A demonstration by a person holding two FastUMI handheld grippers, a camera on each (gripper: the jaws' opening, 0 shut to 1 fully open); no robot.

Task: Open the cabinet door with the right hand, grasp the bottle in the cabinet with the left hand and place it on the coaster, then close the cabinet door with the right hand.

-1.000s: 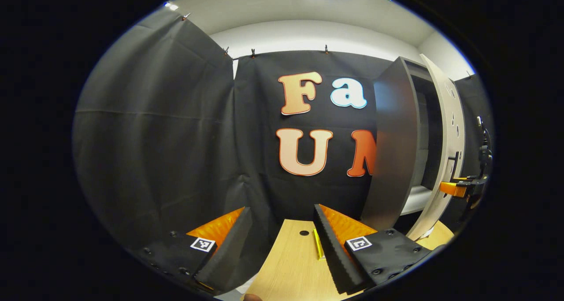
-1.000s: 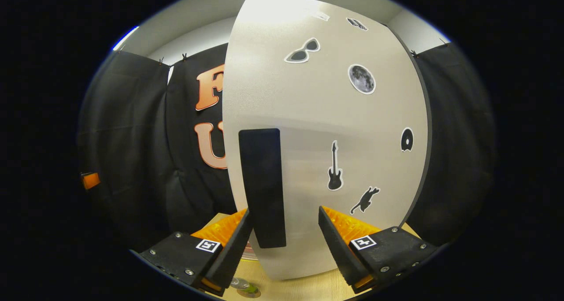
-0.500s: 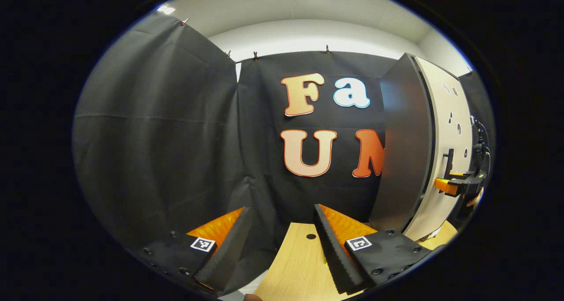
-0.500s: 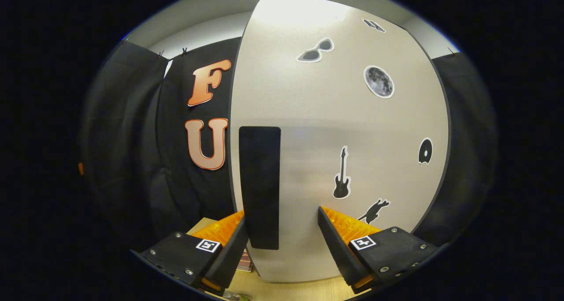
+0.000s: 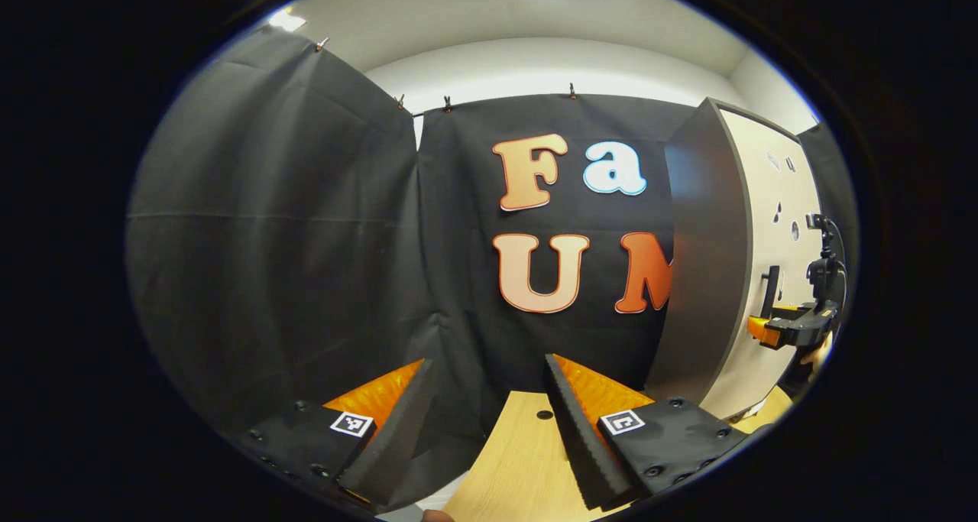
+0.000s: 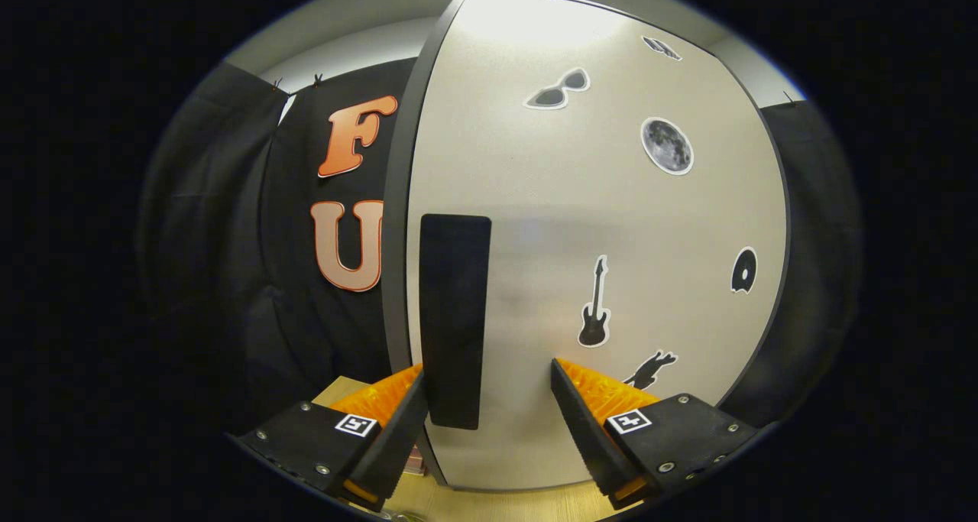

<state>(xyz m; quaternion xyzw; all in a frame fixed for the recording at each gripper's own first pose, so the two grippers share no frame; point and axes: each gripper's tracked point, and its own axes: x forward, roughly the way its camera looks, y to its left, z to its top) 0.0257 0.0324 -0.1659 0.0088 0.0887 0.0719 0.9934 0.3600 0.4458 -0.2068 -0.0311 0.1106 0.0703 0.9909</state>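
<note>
With door looking flush to cabinet, entry reads as last step, closing, about done (judgement).

- Cabinet door [image 6: 581, 277]: pale front w/ stickers, fills right gripper view; edge-on in left gripper view, no gap visible at cabinet side [image 5: 699, 254].
- Handle [image 6: 454, 319]: dark vertical bar on door's left part, just above and inside left finger of right gripper [image 6: 489, 423]. Fingers wide apart, gripping nothing; contact w/ handle or door can't be told.
- Left gripper [image 5: 489, 423]: fingers wide apart, empty, over wooden table [image 5: 519, 461], facing booth wall.
- Bottle, coaster: position can't be told from these views.

Risks (judgement): door may bounce back ajar if released w/o firm push; finger could snag handle on pull-back and swing door open; left gripper drifting toward table edge could nudge items placed there.
</note>
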